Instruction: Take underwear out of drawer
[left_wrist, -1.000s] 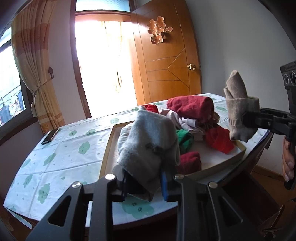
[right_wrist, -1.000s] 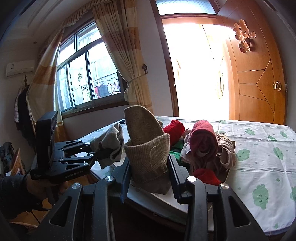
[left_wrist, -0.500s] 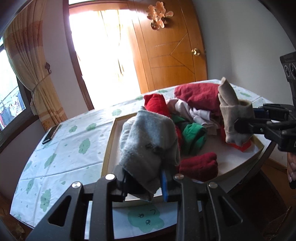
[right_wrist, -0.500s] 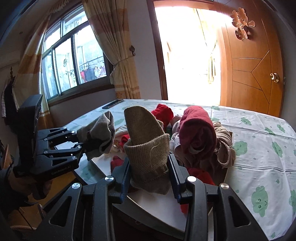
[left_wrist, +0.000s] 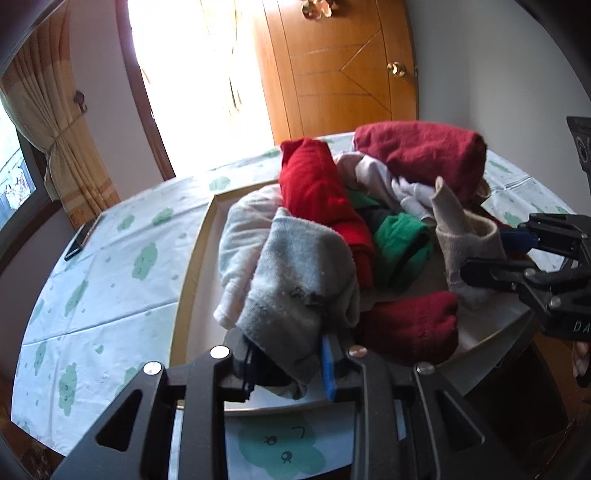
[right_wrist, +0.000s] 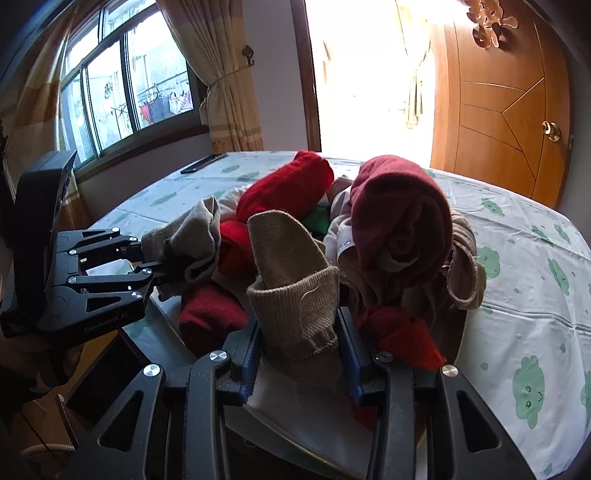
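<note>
My left gripper (left_wrist: 288, 360) is shut on a grey folded garment (left_wrist: 299, 273), held over the near edge of a shallow wooden tray (left_wrist: 199, 251). My right gripper (right_wrist: 301, 356) is shut on a tan knitted garment (right_wrist: 291, 273); it shows in the left wrist view (left_wrist: 461, 236) at the tray's right side. The tray holds a pile of rolled clothes: a bright red roll (left_wrist: 317, 188), a dark red roll (left_wrist: 417, 155), a green one (left_wrist: 400, 240), a dark red bundle (left_wrist: 406, 325). The left gripper (right_wrist: 162, 266) shows at the left in the right wrist view.
The tray lies on a table with a white cloth printed with green clouds (left_wrist: 110, 258). A dark remote (left_wrist: 79, 240) lies at the table's far left. A wooden door (left_wrist: 340, 62), a bright doorway and curtained windows (right_wrist: 122, 74) stand behind.
Both grippers have come down and forward over the tray with their garments still clamped. The pile now looks closer and lower in both views.
</note>
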